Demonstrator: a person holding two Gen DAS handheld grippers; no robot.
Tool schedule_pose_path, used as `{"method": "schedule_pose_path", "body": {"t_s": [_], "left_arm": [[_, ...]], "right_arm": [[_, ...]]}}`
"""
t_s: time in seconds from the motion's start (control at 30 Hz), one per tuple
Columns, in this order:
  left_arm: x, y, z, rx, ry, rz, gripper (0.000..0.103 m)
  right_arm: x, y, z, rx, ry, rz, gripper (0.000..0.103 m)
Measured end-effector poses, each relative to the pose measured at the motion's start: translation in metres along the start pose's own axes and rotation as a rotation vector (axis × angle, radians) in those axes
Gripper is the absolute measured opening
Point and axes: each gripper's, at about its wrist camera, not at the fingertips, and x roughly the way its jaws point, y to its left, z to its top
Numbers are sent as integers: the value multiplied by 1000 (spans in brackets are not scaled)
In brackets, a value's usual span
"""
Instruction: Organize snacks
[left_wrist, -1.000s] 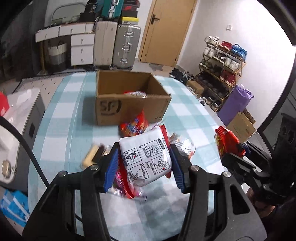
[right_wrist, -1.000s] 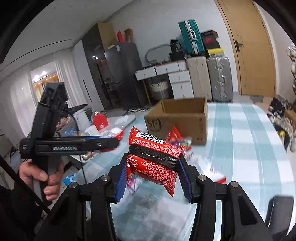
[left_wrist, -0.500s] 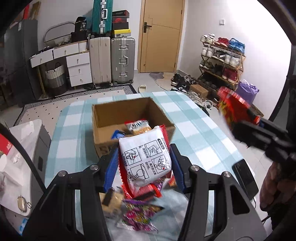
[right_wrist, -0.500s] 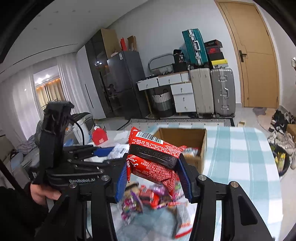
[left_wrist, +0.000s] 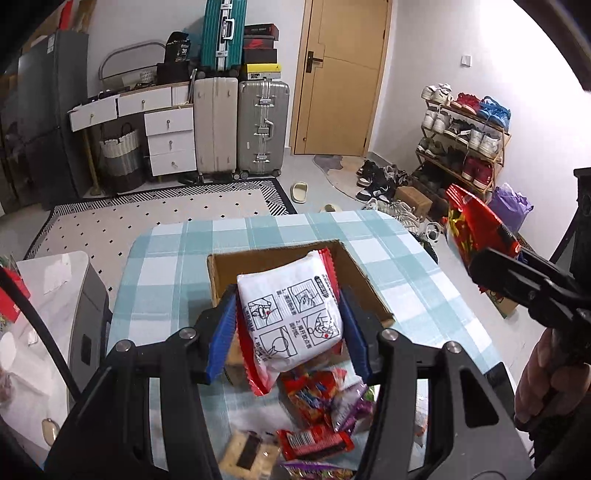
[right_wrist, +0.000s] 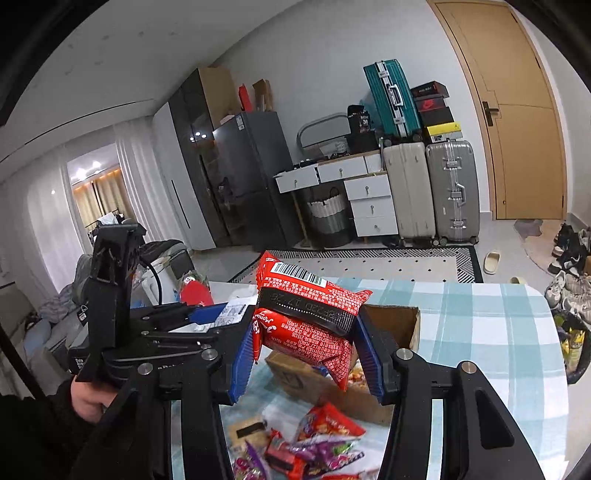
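Above the cardboard box (left_wrist: 369, 286), two tools' clamped snack packets (left_wrist: 291, 317).

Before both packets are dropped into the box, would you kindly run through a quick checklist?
1. Left gripper clamped on white packet: ok.
2. Right gripper clamped on red packet: ok.
3. Cardboard box open at the top: ok.
4. White packet over the box opening: ok.
5. Red packet over the box opening: cannot tell.
6. Room left inside the box: cannot tell.
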Motion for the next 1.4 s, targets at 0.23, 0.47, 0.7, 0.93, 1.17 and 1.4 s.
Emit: {"method": "schedule_pose_path", "body": {"t_s": [0.23, 0.47, 0.7, 0.93, 1.17, 1.4], "left_arm": [[46, 18, 29, -13, 48, 6, 50], [99, 25, 26, -56, 132, -43, 51], [148, 30, 11, -67, 212, -27, 50], [183, 32, -4, -60, 275, -26, 51], [197, 31, -11, -73, 294, -20, 51], [193, 26, -12, -53, 282, -2, 60]], "right_arm": [[32, -11, 18, -16, 17, -14, 51], [76, -34, 16, 2, 80, -49, 51], [120, -60, -5, 26, 194, -74, 51], [144, -72, -27, 12, 256, -93, 51], [159, -77, -38, -1, 289, -125, 51], [154, -73, -38, -26, 267, -172, 68]]}}
